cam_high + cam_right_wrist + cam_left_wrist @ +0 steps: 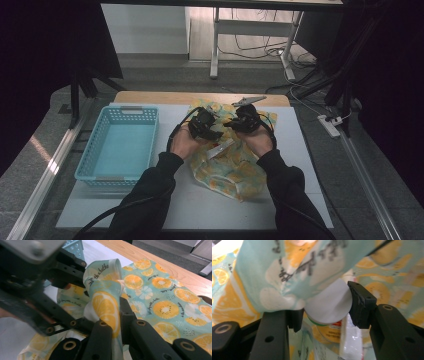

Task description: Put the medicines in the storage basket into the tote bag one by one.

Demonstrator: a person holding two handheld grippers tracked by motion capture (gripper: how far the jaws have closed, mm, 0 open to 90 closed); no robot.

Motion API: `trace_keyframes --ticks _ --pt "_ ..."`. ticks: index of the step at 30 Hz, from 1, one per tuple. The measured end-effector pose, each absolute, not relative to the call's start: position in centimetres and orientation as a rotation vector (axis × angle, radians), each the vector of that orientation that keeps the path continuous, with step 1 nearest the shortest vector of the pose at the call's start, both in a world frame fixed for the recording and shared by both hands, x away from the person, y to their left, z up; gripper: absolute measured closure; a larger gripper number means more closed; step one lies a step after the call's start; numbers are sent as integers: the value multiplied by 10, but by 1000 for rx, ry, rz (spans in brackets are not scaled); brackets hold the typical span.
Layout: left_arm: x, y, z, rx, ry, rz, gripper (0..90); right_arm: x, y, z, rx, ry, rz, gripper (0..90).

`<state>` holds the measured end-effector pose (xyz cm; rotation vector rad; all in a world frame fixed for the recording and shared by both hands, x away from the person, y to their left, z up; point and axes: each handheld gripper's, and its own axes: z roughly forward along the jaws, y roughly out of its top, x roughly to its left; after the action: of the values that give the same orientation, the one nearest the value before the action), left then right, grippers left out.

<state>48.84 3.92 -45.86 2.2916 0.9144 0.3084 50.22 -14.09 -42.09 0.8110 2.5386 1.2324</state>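
High view: you have both grippers over the middle of the desk (300,150), above the bag (235,170), a crumpled fabric one printed with orange slices. Your left gripper (204,126) sits at about 9 o'clock of your right gripper (243,120), the two close together. A blue basket (120,145), empty as far as I can see, lies at 9 o'clock of the bag, near but apart. A metal clip (248,100) rests at 12 o'clock, by the far edge.

In the left gripper view your jaws stand fairly wide on either side of a white disc, seemingly the cap (329,303) of a bottle (332,332) inside the bag. The right-hand jaw is touching or nearly touching the cap's rim; the left-hand jaw has a fold of cloth draped over it. I would not call that a firm hold.

In the right gripper view your jaws are pinched narrow on an upstanding fold of the bag, at 12 o'clock of them.

What could go wrong, as I judge it:
- If you close the left jaws now, they may trap cloth with the cap, and the bottle will drag the bag along.
- The cap is round and smooth; an off-centre squeeze could make it slip out.
- Lifting the right fold too hard could tip the bottle away from your left jaws.
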Motion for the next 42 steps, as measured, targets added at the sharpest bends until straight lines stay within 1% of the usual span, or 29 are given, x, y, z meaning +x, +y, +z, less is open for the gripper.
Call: trace_keyframes --ticks 11,25,31,34,37,42 --pt "499 46 -470 2282 984 371 505 505 -135 -426 816 2546 1220 897" --pt "504 51 -485 2299 994 341 500 505 -131 -431 817 2554 1206 897" --pt "502 51 -488 2313 976 353 490 506 -130 -431 817 2553 1207 897" --pt "501 54 -484 2282 974 340 436 506 -130 -430 817 2551 1212 897" --pt "499 55 -479 2277 964 338 418 506 -130 -429 817 2549 1215 896" --pt "494 57 -473 2264 942 320 363 506 -132 -427 815 2542 1230 897"
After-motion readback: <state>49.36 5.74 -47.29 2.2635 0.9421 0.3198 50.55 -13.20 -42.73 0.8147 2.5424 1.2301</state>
